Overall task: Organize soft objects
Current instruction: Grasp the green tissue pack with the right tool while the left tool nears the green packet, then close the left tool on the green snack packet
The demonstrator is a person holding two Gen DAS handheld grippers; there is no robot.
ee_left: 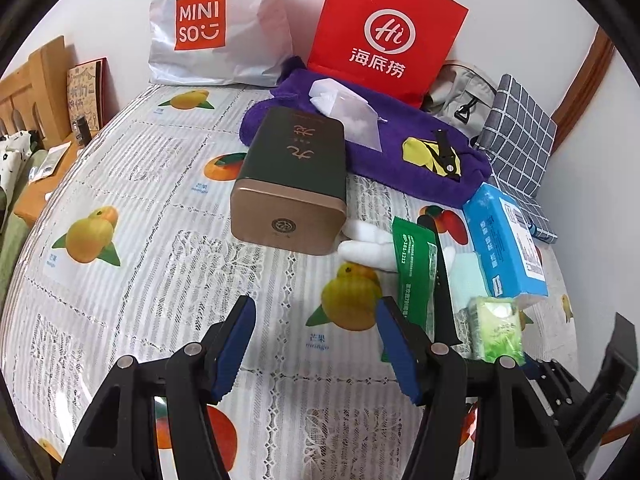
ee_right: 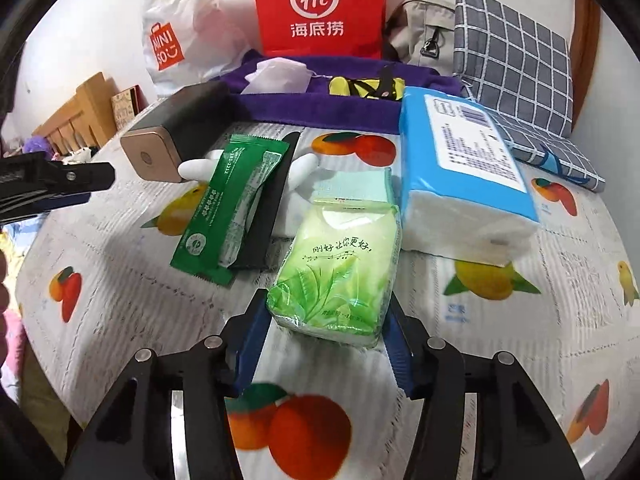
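Both grippers: left gripper (ee_left: pixel 316 334) apart over bare tablecloth (ee_left: pixel 132 288); right gripper (ee_right: pixel 326 326) clamps green tissue pack (ee_right: pixel 340 276).

Two tissue packs: one green (ee_right: pixel 340 272), one blue (ee_right: pixel 464 168). Two shopping bags: one red (ee_right: pixel 320 4), one white (ee_right: pixel 180 28). One tin box (ee_left: pixel 292 184). One purple towel (ee_left: pixel 392 160). One green sachet (ee_right: pixel 224 208).

desk cloth (ee_right: pixel 520 360): white lace w/ orange & yellow fruit prints
small tissue pack (ee_right: pixel 340 276): pale green, leaf print
big tissue pack (ee_right: pixel 460 168): sky blue, white label
sachet (ee_right: pixel 228 204): dark green
towel (ee_left: pixel 372 148): purple
fabric box (ee_right: pixel 516 68): grey, white grid
fingers (ee_left: pixel 236 348): blue pads, black frame
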